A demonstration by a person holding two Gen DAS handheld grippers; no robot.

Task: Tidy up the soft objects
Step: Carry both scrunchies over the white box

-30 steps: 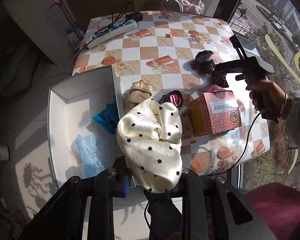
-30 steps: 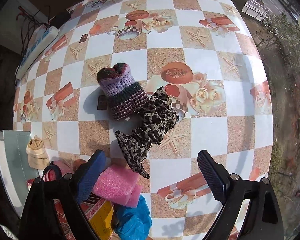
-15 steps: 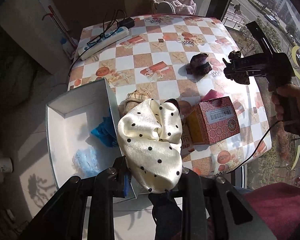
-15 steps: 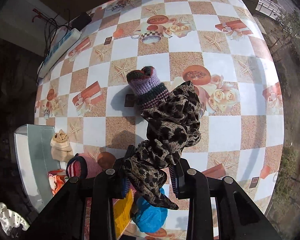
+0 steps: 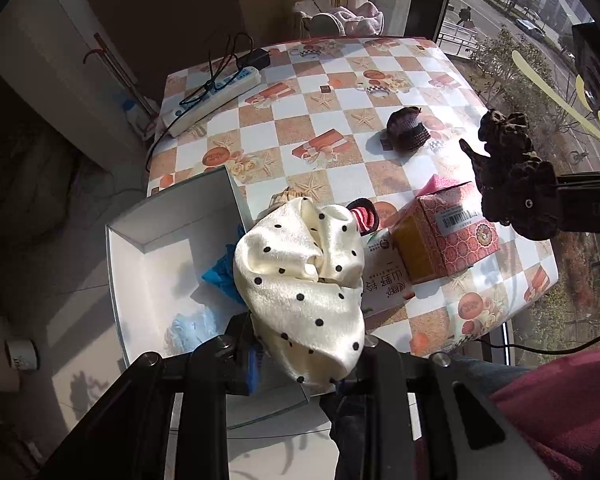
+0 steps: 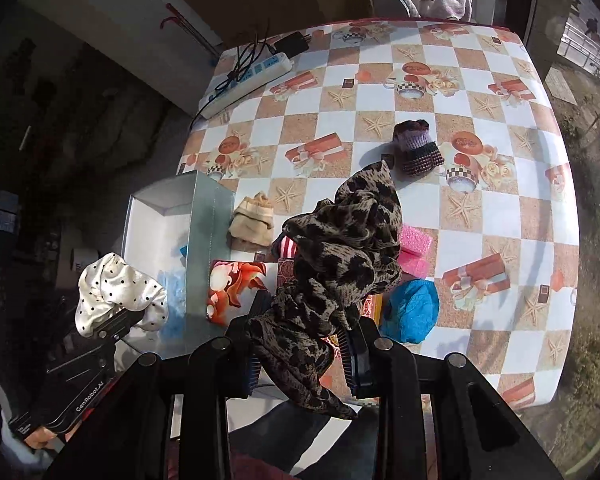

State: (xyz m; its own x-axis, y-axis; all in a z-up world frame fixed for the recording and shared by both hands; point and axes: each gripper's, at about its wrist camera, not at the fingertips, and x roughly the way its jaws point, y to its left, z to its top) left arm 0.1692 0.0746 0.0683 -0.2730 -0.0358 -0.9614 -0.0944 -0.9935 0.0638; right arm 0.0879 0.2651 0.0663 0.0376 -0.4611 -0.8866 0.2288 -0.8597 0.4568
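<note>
My left gripper (image 5: pixel 304 354) is shut on a cream polka-dot scrunchie (image 5: pixel 304 276) and holds it above the near edge of the white box (image 5: pixel 152 264); it also shows in the right wrist view (image 6: pixel 120 292). My right gripper (image 6: pixel 300 356) is shut on a leopard-print scrunchie (image 6: pixel 340 256), lifted above the table; it shows in the left wrist view (image 5: pixel 508 176) too. A blue soft item (image 5: pixel 220 272) and a pale blue one (image 5: pixel 188 328) lie in the box. A knitted purple piece (image 6: pixel 418 148), a beige scrunchie (image 6: pixel 252 224), a pink sponge (image 6: pixel 414 250) and a blue cloth (image 6: pixel 410 310) lie on the table.
The checked tablecloth (image 6: pixel 500 208) covers the table. A pink and yellow carton (image 5: pixel 444 236) and a printed carton (image 6: pixel 236 288) stand near the front edge. A power strip with cables (image 5: pixel 216 92) lies at the far left. A red striped item (image 5: pixel 364 216) sits behind the cream scrunchie.
My right gripper closed on the leopard-print scrunchie and lifted it up and back off the table. My left gripper rose and drew back with the cream scrunchie still held.
</note>
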